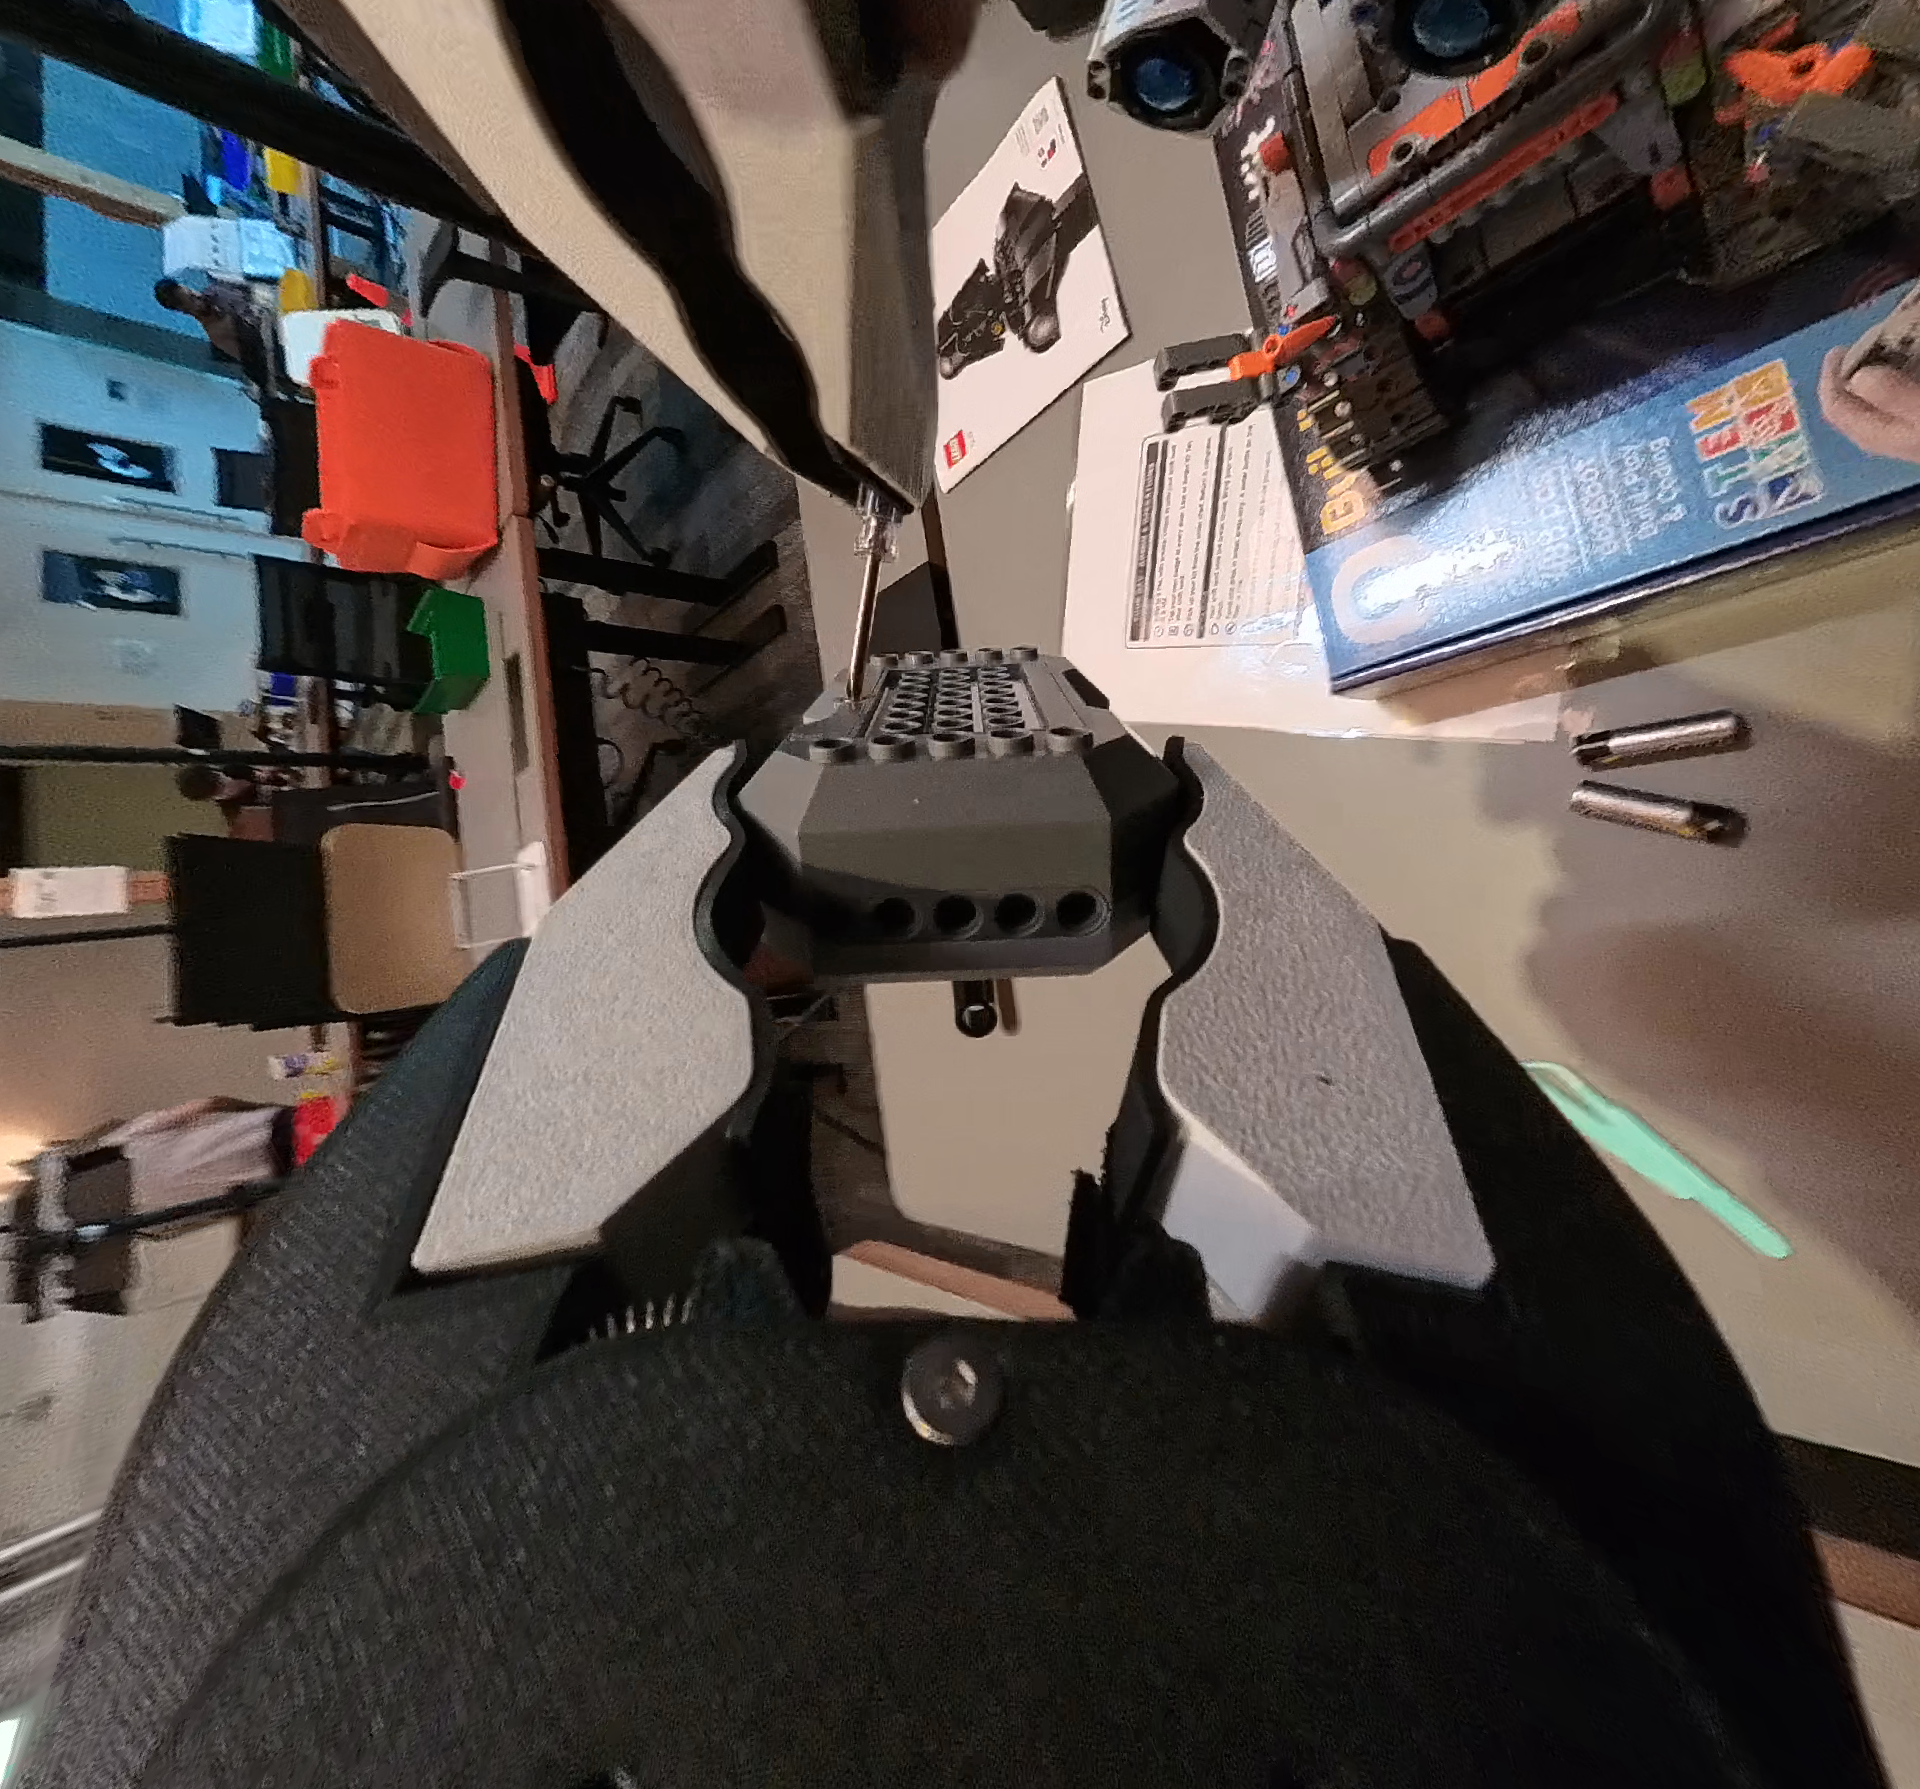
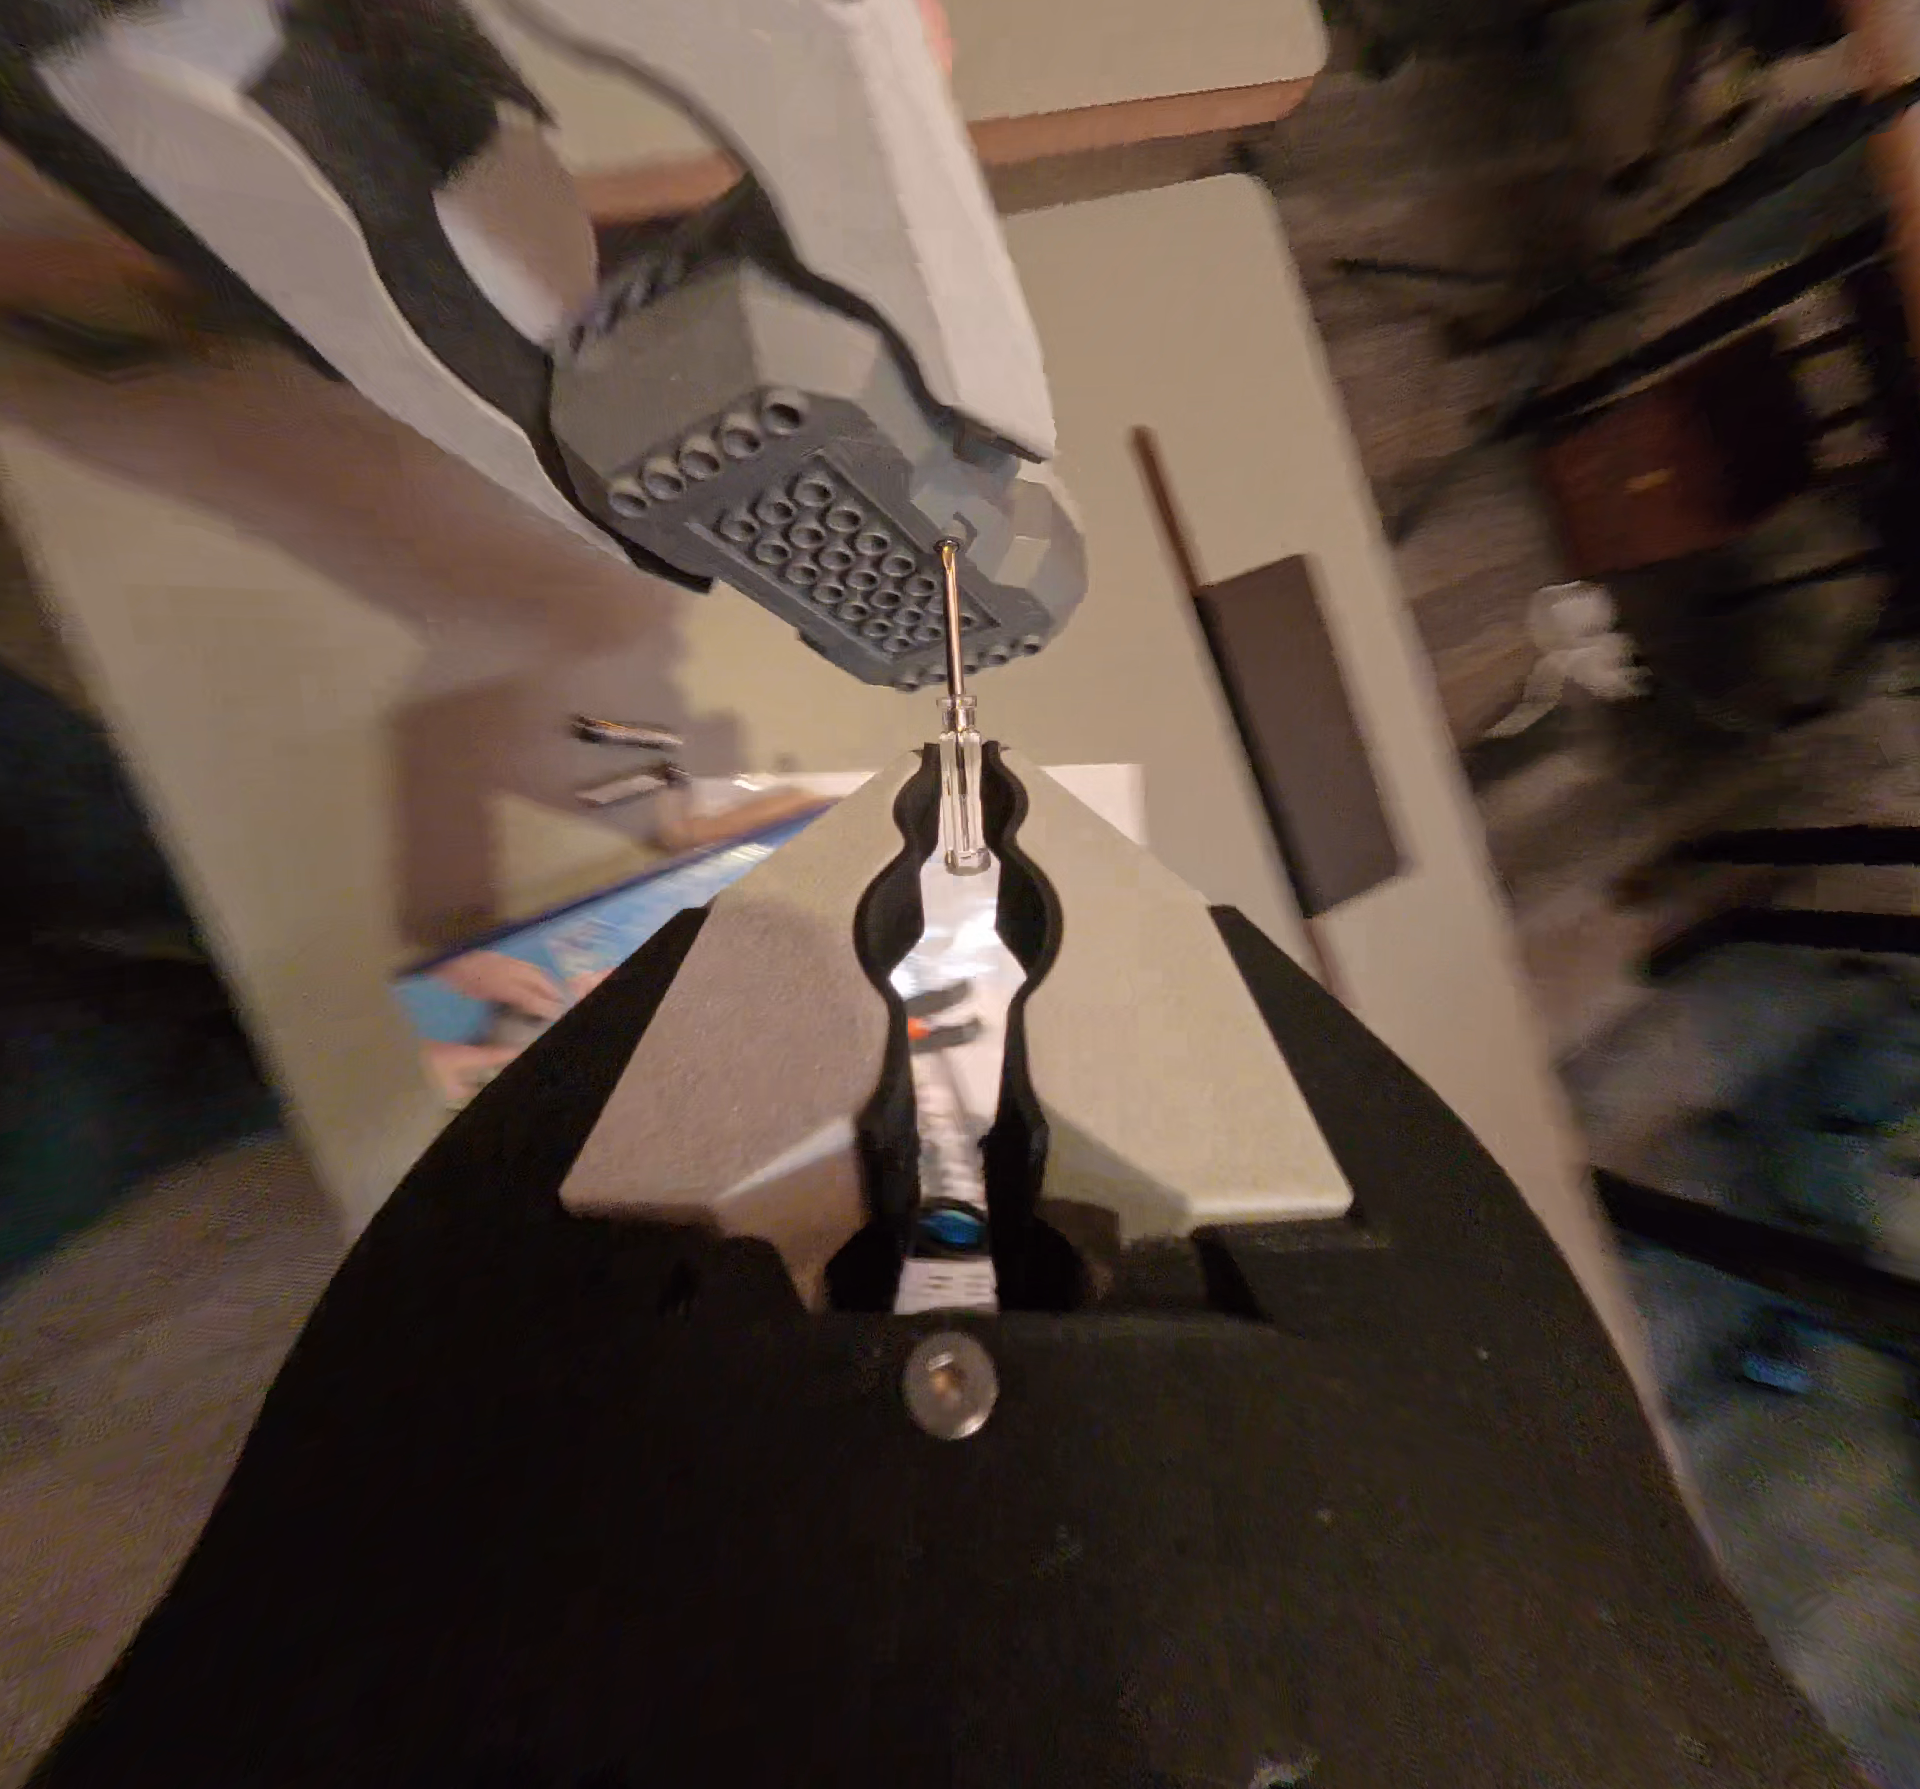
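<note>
My left gripper [image 1: 956, 783] is shut on a dark grey studded brick box [image 1: 951, 804] with a row of round holes, held above the table. My right gripper [image 2: 961, 763] is shut on a small screwdriver [image 2: 958, 783] with a clear handle and a thin metal shaft. The shaft tip touches the studded face of the box near one corner [image 2: 948, 550]. In the left wrist view the screwdriver [image 1: 868, 596] comes down from the right gripper [image 1: 883, 482] onto the box's far left corner. In the right wrist view the left gripper's fingers [image 2: 935, 233] clamp the box [image 2: 831, 534] from above.
Two batteries [image 1: 1657, 773] lie on the grey table [image 1: 1558, 1012] to the right. A blue box [image 1: 1621, 513] carries a grey and orange brick robot [image 1: 1507, 77]. A booklet [image 1: 1023, 285] and a white sheet [image 1: 1184, 524] lie behind. A mint green tool [image 1: 1652, 1157] lies near the right. Across from one pair of fingers to the other is roughly 5 cm.
</note>
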A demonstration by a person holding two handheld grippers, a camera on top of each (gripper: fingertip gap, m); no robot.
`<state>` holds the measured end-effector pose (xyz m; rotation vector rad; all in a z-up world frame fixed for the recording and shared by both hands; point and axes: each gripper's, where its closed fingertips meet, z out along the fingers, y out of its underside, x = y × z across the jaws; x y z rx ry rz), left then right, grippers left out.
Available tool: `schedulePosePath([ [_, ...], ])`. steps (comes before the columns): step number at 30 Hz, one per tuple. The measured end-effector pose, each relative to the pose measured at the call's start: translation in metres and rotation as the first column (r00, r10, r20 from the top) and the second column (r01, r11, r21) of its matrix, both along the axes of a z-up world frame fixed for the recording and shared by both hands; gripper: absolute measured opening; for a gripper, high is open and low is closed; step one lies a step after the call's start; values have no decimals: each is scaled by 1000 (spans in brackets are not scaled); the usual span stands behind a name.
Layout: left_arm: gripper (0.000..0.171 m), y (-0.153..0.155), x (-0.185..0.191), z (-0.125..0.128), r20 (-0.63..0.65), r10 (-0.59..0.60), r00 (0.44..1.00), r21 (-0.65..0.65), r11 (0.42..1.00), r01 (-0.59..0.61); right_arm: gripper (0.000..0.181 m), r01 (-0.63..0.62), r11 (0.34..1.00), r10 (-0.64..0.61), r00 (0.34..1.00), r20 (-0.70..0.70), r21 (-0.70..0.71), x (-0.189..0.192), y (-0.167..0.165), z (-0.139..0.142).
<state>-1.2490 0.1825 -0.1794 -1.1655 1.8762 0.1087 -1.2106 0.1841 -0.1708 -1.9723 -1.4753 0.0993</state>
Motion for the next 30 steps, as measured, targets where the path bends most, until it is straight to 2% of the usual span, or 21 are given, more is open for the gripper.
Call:
schedulePosePath([
  [2,73,1,0,0,18,28,999,-62,998,-27,4,-51,985,32,992,122,162,-1,3,4],
  [4,73,1,0,3,50,50,997,-131,990,-43,5,-124,940,48,971,236,319,0,7,9],
  [7,73,1,-2,3,53,54,997,-150,988,-46,5,-151,921,65,968,240,359,-1,6,8],
  [9,73,4,-3,3,46,60,997,-113,992,-54,5,-104,959,66,987,146,265,2,3,7],
  [11,73,9,-7,3,6,37,999,8,999,-37,4,-10,1000,11,998,-63,5,2,-6,2],
  [12,74,12,-9,5,-18,19,1000,90,996,-18,5,17,990,-44,981,-190,-140,0,-10,4],
  [14,74,11,-10,4,-53,-9,999,172,985,18,5,10,909,-195,893,-405,-416,-4,-16,13],
  [17,73,6,-8,5,-61,-42,997,231,971,55,5,-84,752,-369,767,-524,-653,-5,-20,19],
  [19,73,3,-4,7,-55,-60,997,252,965,72,5,-122,695,-414,737,-534,-708,-5,-23,15],
  [21,73,2,-2,9,-60,-67,996,275,958,81,4,-154,647,-431,735,-524,-747,-7,-29,9],
  [24,73,0,1,11,-67,-86,994,293,951,102,4,-197,599,-454,714,-532,-776,-12,-35,7],
  [30,73,-3,3,7,-77,-97,992,294,949,115,4,-211,579,-469,705,-533,-788,-9,-36,7],
])
